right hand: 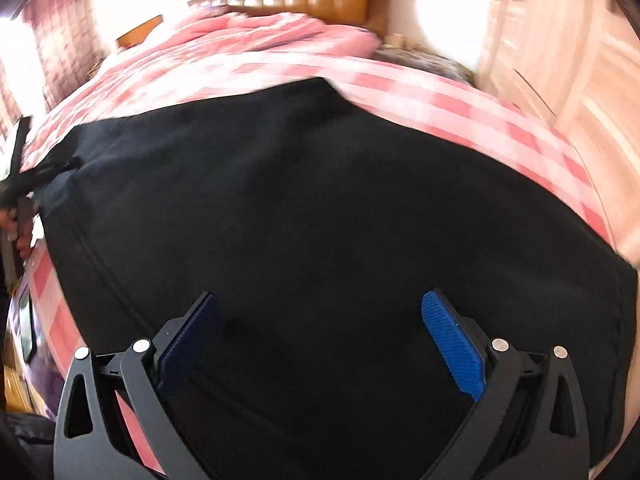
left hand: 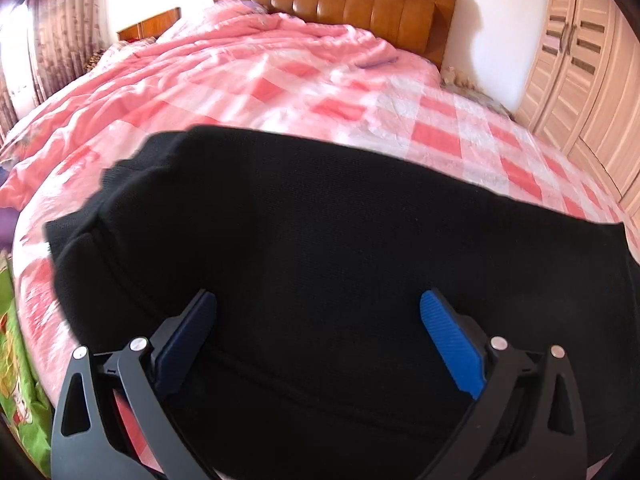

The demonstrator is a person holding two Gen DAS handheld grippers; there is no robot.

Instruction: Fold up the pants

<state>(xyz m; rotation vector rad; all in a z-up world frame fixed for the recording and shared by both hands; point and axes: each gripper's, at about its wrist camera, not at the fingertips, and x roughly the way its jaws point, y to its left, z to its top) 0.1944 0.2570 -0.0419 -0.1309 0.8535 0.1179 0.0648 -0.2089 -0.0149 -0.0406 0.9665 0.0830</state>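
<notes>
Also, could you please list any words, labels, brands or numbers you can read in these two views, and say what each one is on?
No readable text in either view.
black pants: no visible label or brand.
green printed cloth at the left edge: colourful pattern, too blurred to read.
pink checked bedcover: pattern only.

The pants [left hand: 320,240] lie flat on the bed [left hand: 460,136], near its front edge, with a crumpled quilt [left hand: 224,60] behind them. The headboard [left hand: 352,4] stands behind the quilt, and a wardrobe [left hand: 580,60] stands to the right of the bed.
</notes>
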